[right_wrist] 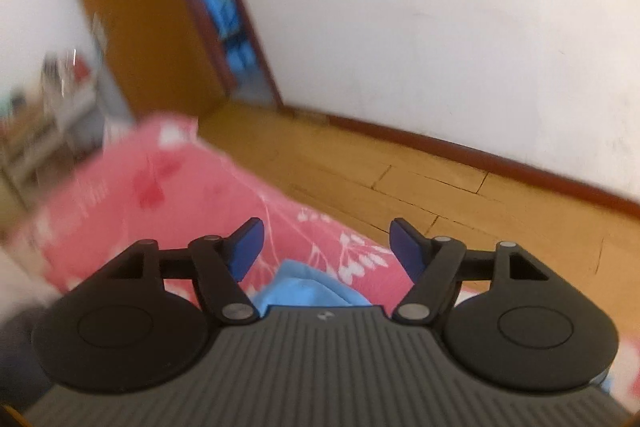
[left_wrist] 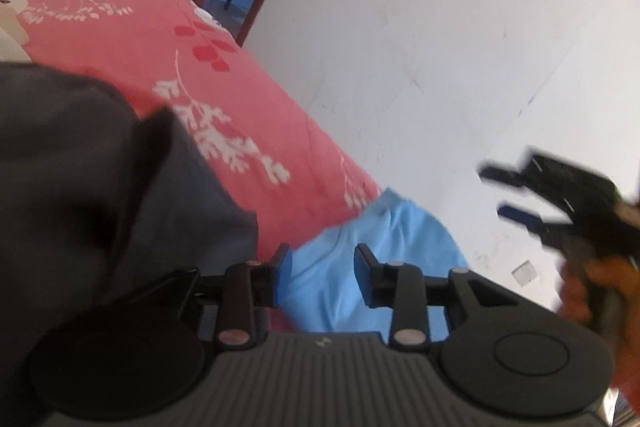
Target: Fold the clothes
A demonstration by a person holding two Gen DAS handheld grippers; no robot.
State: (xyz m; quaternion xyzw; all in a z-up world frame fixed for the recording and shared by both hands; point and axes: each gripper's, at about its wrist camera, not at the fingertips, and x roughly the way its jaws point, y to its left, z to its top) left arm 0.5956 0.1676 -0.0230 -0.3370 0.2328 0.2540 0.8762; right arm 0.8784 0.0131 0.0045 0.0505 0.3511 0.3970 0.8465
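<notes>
1. Left wrist view: your left gripper [left_wrist: 322,267] is hovering with its jaws partly spread and pinching nothing. The light blue garment [left_wrist: 384,247] is lying past the fingertips at the near edge of the pink flowered bedspread [left_wrist: 248,95], and part of it seems to be hanging over that edge. A dark grey garment [left_wrist: 100,187] is filling the left side. Your right gripper [left_wrist: 508,193] is showing at the right, blurred, jaws apart.
   - Risk: you are likely to drag the blue cloth off the bed if you are catching only its loose edge.
   - Risk: the grey cloth is sitting close enough to get pinched too.
2. Right wrist view: the right jaws are standing wide and empty above the blue garment [right_wrist: 304,287]. The wooden floor [right_wrist: 400,179] is lying just beyond.
   - Risk: this picture is blurring, so closing now is risking a missed or bunched grab.
</notes>
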